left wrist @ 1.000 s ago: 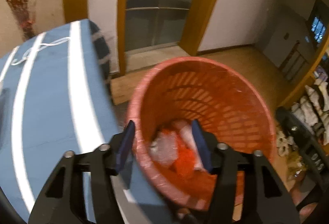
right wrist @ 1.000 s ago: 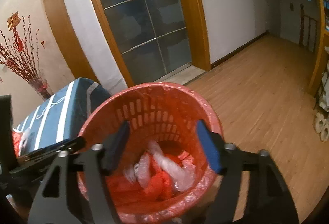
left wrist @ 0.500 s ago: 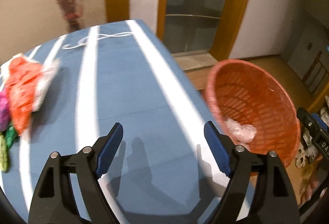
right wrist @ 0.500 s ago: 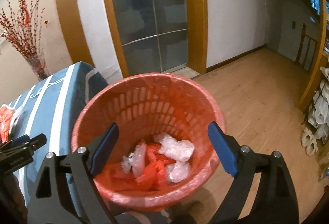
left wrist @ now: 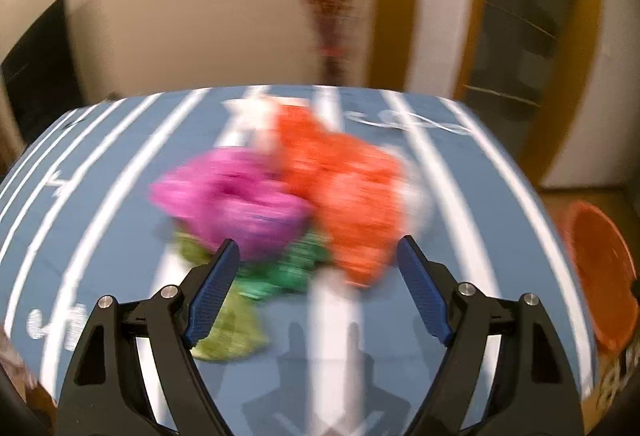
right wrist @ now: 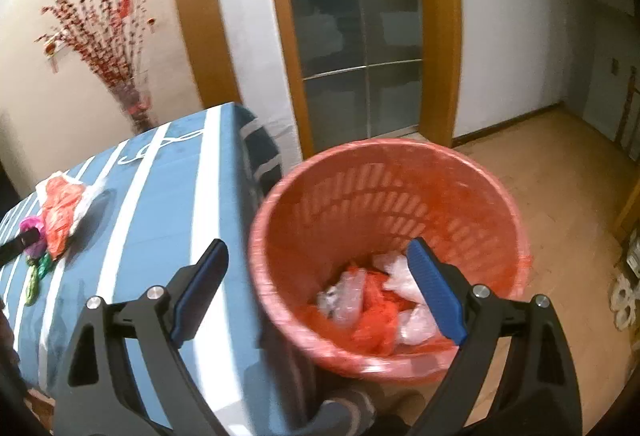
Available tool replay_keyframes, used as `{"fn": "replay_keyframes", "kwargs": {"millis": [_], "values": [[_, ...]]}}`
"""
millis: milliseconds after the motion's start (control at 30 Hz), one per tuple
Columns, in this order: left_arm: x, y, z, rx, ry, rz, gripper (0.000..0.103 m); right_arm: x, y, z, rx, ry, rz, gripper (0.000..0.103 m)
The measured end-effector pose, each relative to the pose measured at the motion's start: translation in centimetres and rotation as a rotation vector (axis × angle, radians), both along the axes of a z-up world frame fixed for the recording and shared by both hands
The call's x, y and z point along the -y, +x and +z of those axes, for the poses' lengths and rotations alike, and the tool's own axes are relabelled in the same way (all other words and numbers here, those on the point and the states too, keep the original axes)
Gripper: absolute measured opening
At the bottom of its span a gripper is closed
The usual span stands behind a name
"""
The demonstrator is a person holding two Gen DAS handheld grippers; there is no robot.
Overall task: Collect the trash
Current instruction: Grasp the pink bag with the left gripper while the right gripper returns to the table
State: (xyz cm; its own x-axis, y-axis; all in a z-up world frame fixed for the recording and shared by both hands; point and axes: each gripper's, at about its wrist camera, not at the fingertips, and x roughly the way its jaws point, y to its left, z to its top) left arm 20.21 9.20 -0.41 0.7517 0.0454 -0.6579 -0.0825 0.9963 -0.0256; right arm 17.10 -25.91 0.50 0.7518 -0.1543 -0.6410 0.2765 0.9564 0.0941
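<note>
A pile of crumpled bags lies on the blue striped table (left wrist: 100, 196): an orange bag (left wrist: 344, 188), a pink bag (left wrist: 236, 196), a green bag (left wrist: 288, 272) and a yellow-green bag (left wrist: 228, 332). My left gripper (left wrist: 318, 256) is open and empty just in front of the pile, blurred by motion. My right gripper (right wrist: 318, 258) is open and empty above the near rim of the red trash basket (right wrist: 400, 172), which holds clear and orange plastic bags (right wrist: 372, 300). The pile also shows in the right wrist view (right wrist: 60, 212).
The basket stands on the wooden floor (right wrist: 560, 172) beside the table's right end and shows at the right edge of the left wrist view (left wrist: 600, 272). A vase of red branches (right wrist: 120, 76) stands behind the table. Glass doors (right wrist: 360, 36) are beyond.
My left gripper has swung left from over the basket to the table, now facing the bag pile. My right gripper has stayed over the basket, shifting a little left.
</note>
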Motion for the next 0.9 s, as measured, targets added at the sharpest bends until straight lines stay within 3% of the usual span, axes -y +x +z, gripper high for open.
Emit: {"fn": "replay_keyframes", "kwargs": {"millis": [200,567,633,700,767,900], "values": [[-5.5,3.5,-1.2,-0.047,-0.054,0.120,0.079,-3.6,1.3,0.0,-0.015,-0.015,0.067,0.089],[-5.6,5.7,-3.0,-0.097,-0.055,0.087,0.074,-7.9,2.7,-0.1,-0.048,-0.062,0.151,0.089],[-5.3,5.5,-3.3,-0.100,-0.061,0.071,0.070,-8.5,2.9,-0.2,-0.053,-0.067,0.165,0.089],[-5.1,5.5,-3.4,-0.099,-0.066,0.051,0.055,-9.2,3.1,-0.2,-0.057,-0.073,0.182,0.089],[-4.9,5.4,-3.2,-0.089,-0.062,0.032,0.045,-9.9,3.2,-0.2,-0.058,-0.080,0.198,0.089],[-4.9,4.5,-2.2,-0.041,-0.032,0.025,0.038,-11.4,3.4,0.2,-0.049,-0.095,0.234,0.089]]}}
